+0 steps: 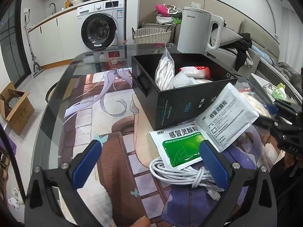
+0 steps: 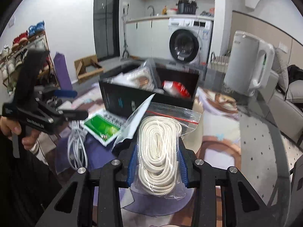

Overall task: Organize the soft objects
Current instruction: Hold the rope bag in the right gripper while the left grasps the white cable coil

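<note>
Washing machine (image 1: 101, 29) at eleven o'clock under the counter, white kettle (image 1: 197, 31) at one. Glass tabletop (image 1: 62, 87) over an anime mat carries the black box (image 1: 181, 98) already holding soft packs. Right gripper (image 2: 157, 162) fingers clamped on the bagged rope (image 2: 158, 151); left gripper (image 1: 151, 160) fingers spread wide, empty, over white cable (image 1: 176, 172).

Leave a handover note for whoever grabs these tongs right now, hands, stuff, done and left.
Right tongs: shut on a bagged white rope coil.
Left tongs: open, holding nothing, over the table.
Done: black box holds another bagged rope, bubble wrap and a red-and-white packet.
Left: the held rope, green sachet, grey sachet and white cable bundle on the table beside the box.
</note>
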Demonstrator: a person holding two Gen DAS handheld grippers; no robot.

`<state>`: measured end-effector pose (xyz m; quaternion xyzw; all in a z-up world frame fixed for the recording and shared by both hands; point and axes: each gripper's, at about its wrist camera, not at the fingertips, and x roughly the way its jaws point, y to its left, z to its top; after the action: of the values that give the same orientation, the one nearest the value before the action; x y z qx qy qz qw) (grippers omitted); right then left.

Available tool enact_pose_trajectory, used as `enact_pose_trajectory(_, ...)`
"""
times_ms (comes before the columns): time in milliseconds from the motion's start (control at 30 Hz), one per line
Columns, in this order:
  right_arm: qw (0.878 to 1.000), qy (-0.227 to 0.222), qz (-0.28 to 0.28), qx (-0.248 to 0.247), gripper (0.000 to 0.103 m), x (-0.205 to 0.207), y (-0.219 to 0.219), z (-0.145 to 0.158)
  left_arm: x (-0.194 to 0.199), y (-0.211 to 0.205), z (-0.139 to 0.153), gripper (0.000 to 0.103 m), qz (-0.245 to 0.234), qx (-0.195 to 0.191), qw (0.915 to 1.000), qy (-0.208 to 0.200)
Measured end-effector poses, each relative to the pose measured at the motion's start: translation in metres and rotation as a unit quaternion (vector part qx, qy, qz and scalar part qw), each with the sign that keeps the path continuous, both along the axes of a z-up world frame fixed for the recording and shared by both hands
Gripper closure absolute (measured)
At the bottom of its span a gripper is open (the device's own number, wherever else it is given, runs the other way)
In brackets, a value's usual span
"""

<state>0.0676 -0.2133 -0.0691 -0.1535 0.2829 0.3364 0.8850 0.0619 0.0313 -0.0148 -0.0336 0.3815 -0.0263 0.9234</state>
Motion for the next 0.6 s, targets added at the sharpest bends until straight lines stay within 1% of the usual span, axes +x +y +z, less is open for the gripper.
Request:
enact_pose_trajectory(67,1.000,-0.003,-0.004,0.007,0.066,0.001,-0.003,0.003,-0.002,-0.002,0.001,0.000,-0.009,-0.003,0.9999,0.004)
enact_pose_trajectory(167,1.000,-0.009,-0.007,0.013,0.066,0.004,-0.004,0.005,-0.010,-0.005,-0.002,0.000,-0.021,-0.019,0.9995,0.016)
enact_pose_trajectory(300,1.000,-0.019,-0.016,0.019,0.066,0.005,-0.011,0.011,-0.021,-0.009,-0.004,0.000,-0.023,-0.041,0.9986,0.022)
enact_pose_trajectory(333,0.999,-0.025,-0.024,0.020,0.066,0.005,-0.014,0.013,-0.022,-0.009,-0.004,0.000,-0.021,-0.049,0.9983,0.025)
enact_pose_trajectory(433,0.999,-0.024,-0.029,0.026,0.066,0.007,-0.021,0.015,-0.025,-0.011,-0.006,0.000,-0.007,-0.074,0.9966,0.035)
enact_pose_trajectory(600,0.999,-0.024,-0.024,0.035,0.066,0.005,-0.024,0.017,-0.030,-0.017,0.000,0.000,0.009,-0.104,0.9936,0.043)
